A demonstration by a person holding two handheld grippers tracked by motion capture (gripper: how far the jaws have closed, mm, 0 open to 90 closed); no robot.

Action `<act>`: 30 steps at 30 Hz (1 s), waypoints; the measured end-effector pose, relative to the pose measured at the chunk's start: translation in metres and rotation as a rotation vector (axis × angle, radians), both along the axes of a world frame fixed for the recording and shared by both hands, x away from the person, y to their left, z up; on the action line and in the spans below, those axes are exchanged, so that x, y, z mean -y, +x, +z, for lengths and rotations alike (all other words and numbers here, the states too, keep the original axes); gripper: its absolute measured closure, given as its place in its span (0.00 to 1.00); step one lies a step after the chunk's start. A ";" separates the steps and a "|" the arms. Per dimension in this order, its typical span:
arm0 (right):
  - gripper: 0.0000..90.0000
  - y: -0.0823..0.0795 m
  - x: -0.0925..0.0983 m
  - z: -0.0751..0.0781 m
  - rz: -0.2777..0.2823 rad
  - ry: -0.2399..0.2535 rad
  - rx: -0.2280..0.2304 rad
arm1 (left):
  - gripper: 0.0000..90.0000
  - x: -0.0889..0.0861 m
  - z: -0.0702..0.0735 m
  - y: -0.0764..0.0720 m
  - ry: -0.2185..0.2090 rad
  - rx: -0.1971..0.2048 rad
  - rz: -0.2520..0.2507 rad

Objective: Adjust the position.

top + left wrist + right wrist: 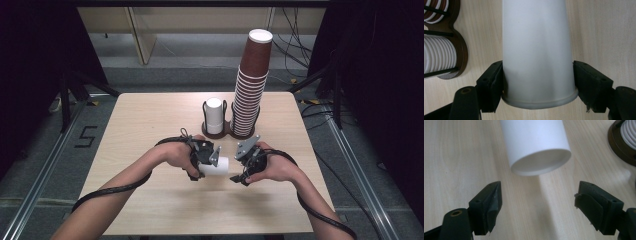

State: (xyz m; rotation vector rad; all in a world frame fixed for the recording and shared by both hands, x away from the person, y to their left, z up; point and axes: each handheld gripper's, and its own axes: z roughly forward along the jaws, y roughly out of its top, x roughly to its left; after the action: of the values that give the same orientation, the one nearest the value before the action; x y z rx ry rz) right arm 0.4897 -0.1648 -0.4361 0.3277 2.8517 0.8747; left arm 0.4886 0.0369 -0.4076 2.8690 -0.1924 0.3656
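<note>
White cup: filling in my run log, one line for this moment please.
left gripper: shut on white cup | right gripper: open, facing cup's recessed end | above table

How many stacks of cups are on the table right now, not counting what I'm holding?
2. A tall brown stack stands in the right ring of the holder at the table's far side; a short white stack stands in the left ring. More could be hidden behind them.

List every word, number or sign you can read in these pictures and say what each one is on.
"5" – a dark figure marked on the grey floor left of the table, seen in the high view.

No other text: the white cup between the left gripper's jaws, the stack of brown cups and the cup holder carry no readable print.
</note>
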 end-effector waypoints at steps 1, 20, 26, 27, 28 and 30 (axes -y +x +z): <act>0.24 -0.002 -0.001 0.000 -0.013 0.009 -0.023 | 0.31 0.000 0.000 0.000 -0.002 -0.001 0.000; 0.23 0.001 -0.028 0.001 0.055 0.027 0.006 | 0.31 0.004 0.000 -0.002 -0.012 -0.009 -0.016; 0.24 0.001 -0.032 0.001 0.057 0.036 -0.004 | 0.31 0.005 0.000 -0.003 -0.019 -0.017 -0.020; 0.25 0.001 -0.033 0.001 0.063 0.037 0.000 | 0.31 0.005 0.000 -0.003 -0.022 -0.019 -0.019; 0.25 0.001 -0.033 0.001 0.063 0.037 0.000 | 0.31 0.005 0.000 -0.003 -0.022 -0.019 -0.019; 0.26 0.000 -0.033 0.000 0.054 0.040 -0.006 | 0.31 0.006 0.000 -0.003 -0.027 -0.020 -0.020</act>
State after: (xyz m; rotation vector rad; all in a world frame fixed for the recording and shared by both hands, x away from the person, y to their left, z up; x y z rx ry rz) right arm 0.4901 -0.1314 -0.4356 0.2591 2.8639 0.9433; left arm 0.4855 0.0312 -0.4073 2.8403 -0.2111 0.3335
